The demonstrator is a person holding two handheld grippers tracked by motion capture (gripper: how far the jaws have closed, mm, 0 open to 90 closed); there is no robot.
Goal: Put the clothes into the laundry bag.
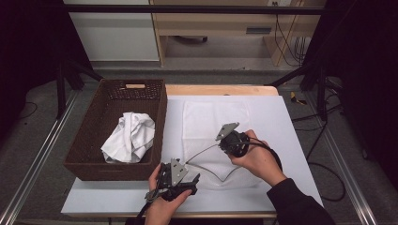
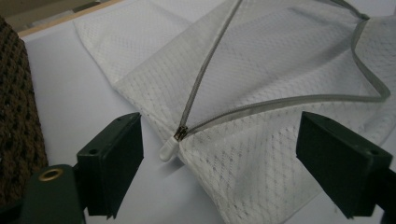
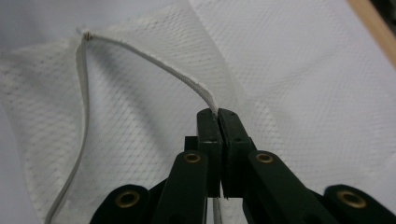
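A white mesh laundry bag (image 1: 213,126) lies flat on the white table top, its grey zipper (image 1: 202,152) unzipped into a wide V. My right gripper (image 3: 217,112) is shut on the upper zipper edge (image 3: 159,65) and holds that edge lifted off the bag (image 3: 303,93). In the high view the right gripper (image 1: 224,151) sits over the bag's near half. My left gripper (image 1: 191,180) rests near the table's front edge, open. Its jaws stand wide on either side of the white zipper pull (image 2: 169,148) at the bag's corner (image 2: 261,154), touching nothing.
A dark brown wicker basket (image 1: 94,140) stands at the table's left with a crumpled white cloth (image 1: 129,137) inside. Its woven wall (image 2: 16,116) is close beside the left gripper. A wooden strip (image 1: 220,90) borders the table's far edge.
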